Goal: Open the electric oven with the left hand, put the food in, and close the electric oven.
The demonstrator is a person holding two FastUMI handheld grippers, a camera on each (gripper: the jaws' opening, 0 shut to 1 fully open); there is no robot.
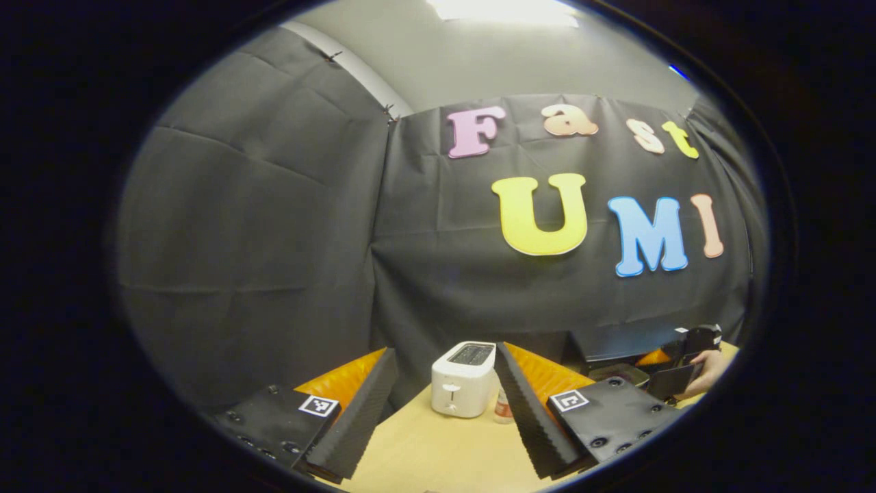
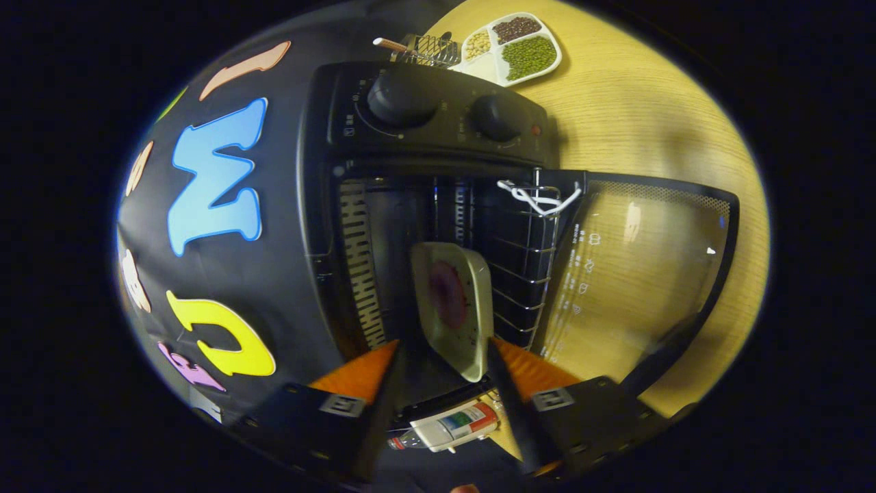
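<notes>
The black electric oven stands open, its glass door folded down onto the table. Inside, a pale square plate carrying purple-pink food rests against the wire rack. My right gripper is open at the oven mouth, the plate's near rim lying between its spread fingers. My left gripper is open and holds nothing, raised toward the cloth wall. In the left gripper view the oven sits far right, with a hand on the other gripper.
A white toaster and a small bottle stand on the wooden table. A bottle lies beside the oven. A divided tray of beans and a wire holder sit behind the oven.
</notes>
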